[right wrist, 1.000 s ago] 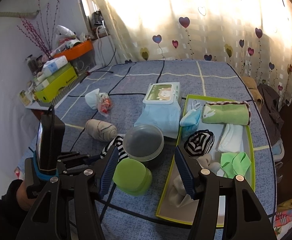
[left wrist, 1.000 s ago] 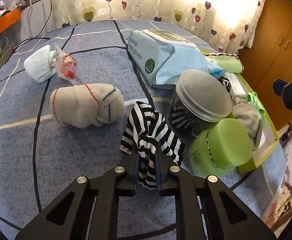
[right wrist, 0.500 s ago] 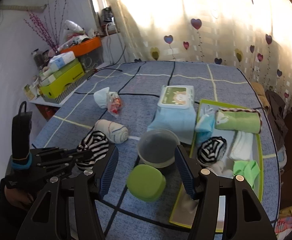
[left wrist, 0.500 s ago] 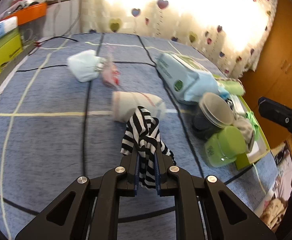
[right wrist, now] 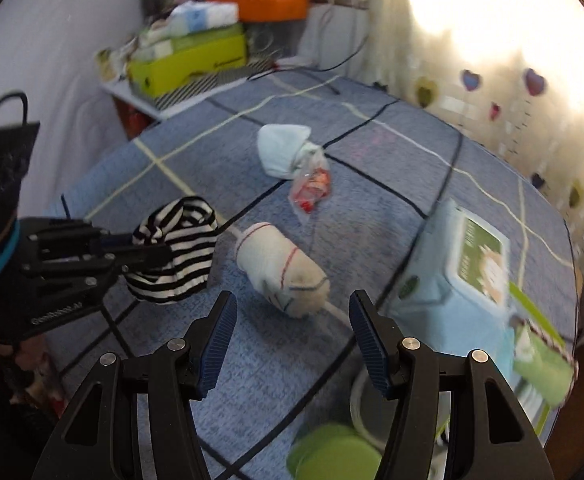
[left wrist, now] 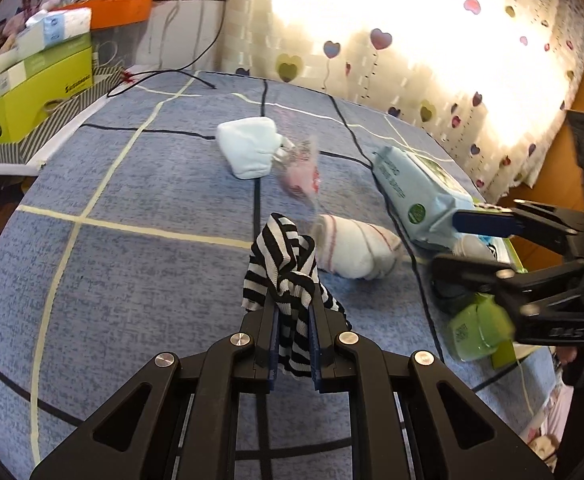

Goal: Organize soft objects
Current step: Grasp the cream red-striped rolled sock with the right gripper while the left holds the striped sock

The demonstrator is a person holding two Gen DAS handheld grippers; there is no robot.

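Note:
My left gripper (left wrist: 294, 320) is shut on a black-and-white striped sock (left wrist: 286, 268) and holds it above the blue bedspread; the sock also shows in the right wrist view (right wrist: 178, 250). A rolled beige sock (left wrist: 356, 250) lies just beyond it, and in the right wrist view (right wrist: 284, 274) it sits ahead of my right gripper (right wrist: 292, 334), which is open and empty. The right gripper shows at the right edge of the left wrist view (left wrist: 492, 244). A pale blue sock bundle (left wrist: 248, 152) lies farther back.
A wet-wipes pack (right wrist: 460, 280) lies to the right. A green lid (right wrist: 332, 456) and a clear tub are close below my right gripper. A small snack packet (right wrist: 312, 186) lies by the pale bundle. Boxes (left wrist: 32, 92) stand on a shelf at the left.
My left gripper has lifted the striped sock and swung left, away from the tub. My right gripper has swung left and come forward over the rolled beige sock.

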